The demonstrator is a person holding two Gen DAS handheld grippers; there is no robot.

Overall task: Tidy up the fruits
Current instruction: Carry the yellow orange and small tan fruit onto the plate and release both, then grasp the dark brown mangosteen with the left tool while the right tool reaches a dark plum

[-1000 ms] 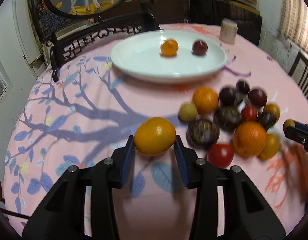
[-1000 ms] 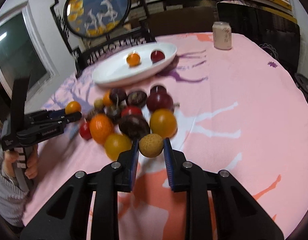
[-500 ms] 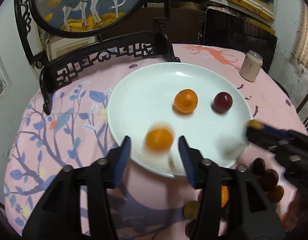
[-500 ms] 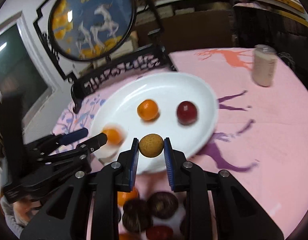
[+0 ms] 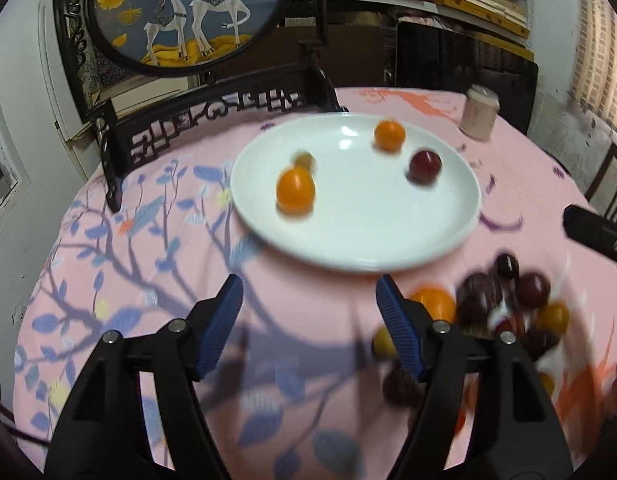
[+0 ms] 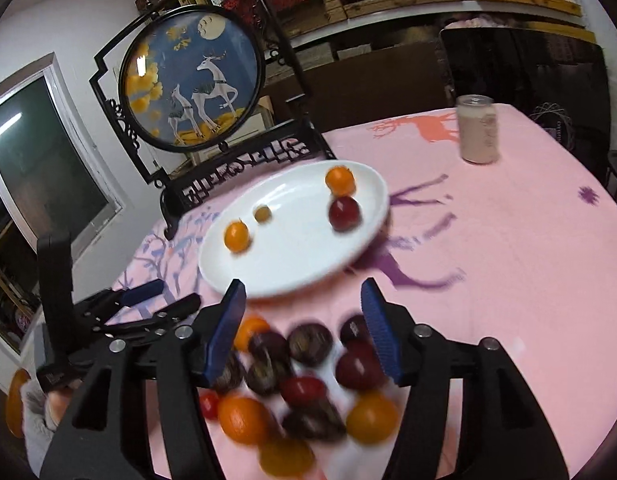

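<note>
Both fruits now dropped on white plate [image 5: 448,240], left gripper [image 5: 310,328] & right gripper [image 6: 304,328] opening, empty; next: grab from pile [image 6: 308,380] at frame bottom.

We see a white plate [image 5: 388,248] holding two orange fruits [image 5: 295,191], a dark red one [image 5: 425,166] and a tan one [image 5: 304,159]; the surface [image 5: 108,272] is pink with blue leaves.
</note>
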